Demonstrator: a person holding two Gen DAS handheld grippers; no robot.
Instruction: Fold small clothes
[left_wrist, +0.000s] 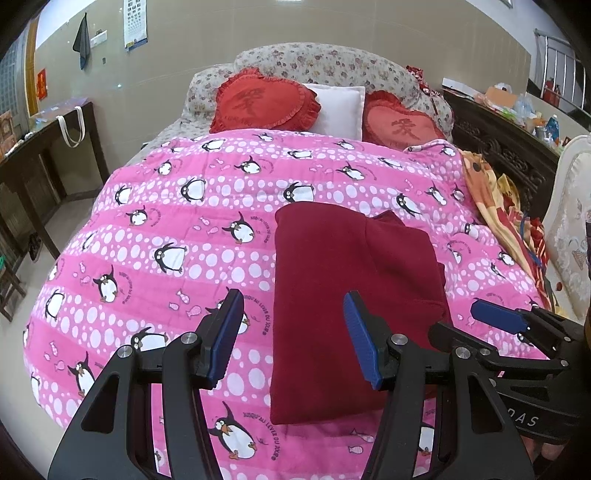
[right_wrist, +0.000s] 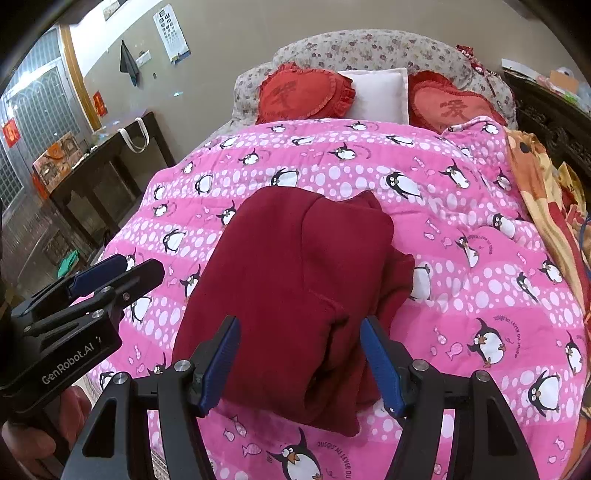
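A dark red garment (left_wrist: 343, 288) lies folded into a rough rectangle on the pink penguin quilt (left_wrist: 166, 229); it also shows in the right wrist view (right_wrist: 295, 280), with a bunched edge on its right side. My left gripper (left_wrist: 295, 336) is open and empty, hovering over the garment's near left edge. My right gripper (right_wrist: 301, 363) is open and empty above the garment's near end. The right gripper also shows at the right in the left wrist view (left_wrist: 498, 317), and the left gripper shows at the left in the right wrist view (right_wrist: 110, 273).
Two red heart cushions (left_wrist: 264, 101) and a white pillow (left_wrist: 338, 109) lie at the bed's head. A dark wooden table (left_wrist: 44, 147) stands left of the bed. An orange blanket (left_wrist: 491, 199) and a carved dark cabinet (left_wrist: 509, 147) are on the right.
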